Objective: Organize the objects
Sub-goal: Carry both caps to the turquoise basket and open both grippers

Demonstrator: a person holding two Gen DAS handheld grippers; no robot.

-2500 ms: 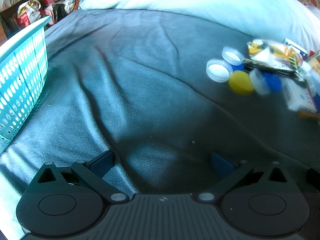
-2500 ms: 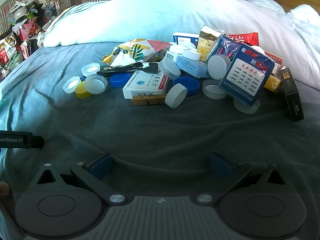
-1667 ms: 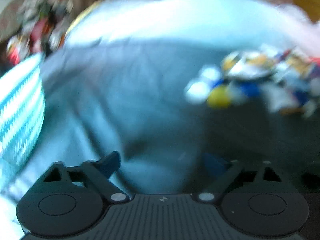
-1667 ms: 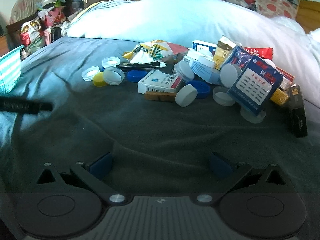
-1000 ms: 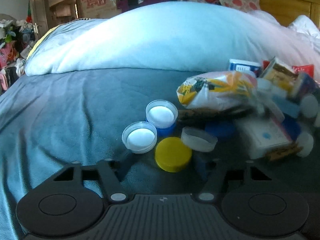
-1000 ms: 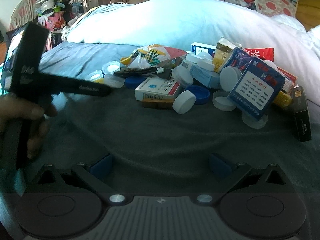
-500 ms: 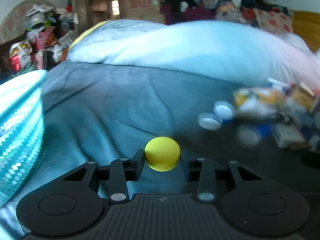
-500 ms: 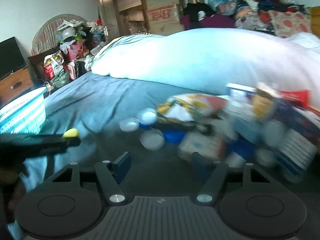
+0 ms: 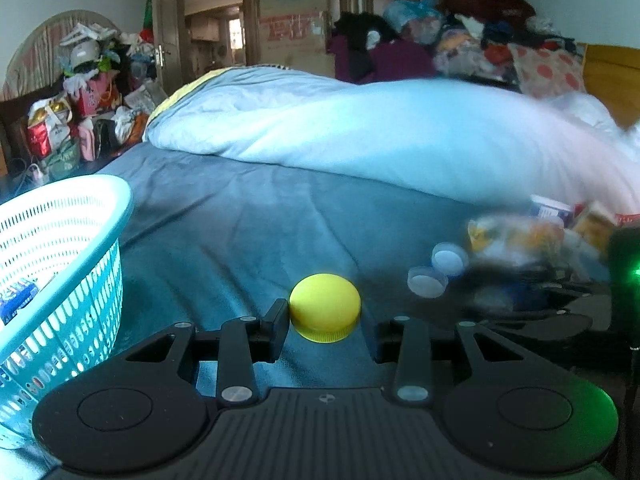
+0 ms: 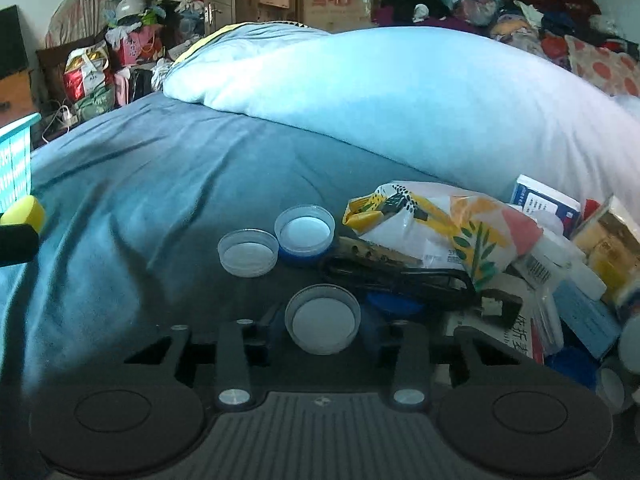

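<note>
Cap point(image 9: 324, 307), yellow, sits clamped edgewise in the left gripper point(image 9: 326, 330), clear of the blanket point(image 9: 248, 216), for transfer to the basket point(image 9: 60, 240). Right gripper point(image 10: 322, 334) jaws bracket a clear lid point(image 10: 322, 318); contact cannot be confirmed.

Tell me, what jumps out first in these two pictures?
A bright yellow cap pinched in the left claw, with a turquoise basket just to its left. The right claw closes around a translucent lid at the edge of a jumble of lids, boxes and a snack bag on the dark bedspread.
</note>
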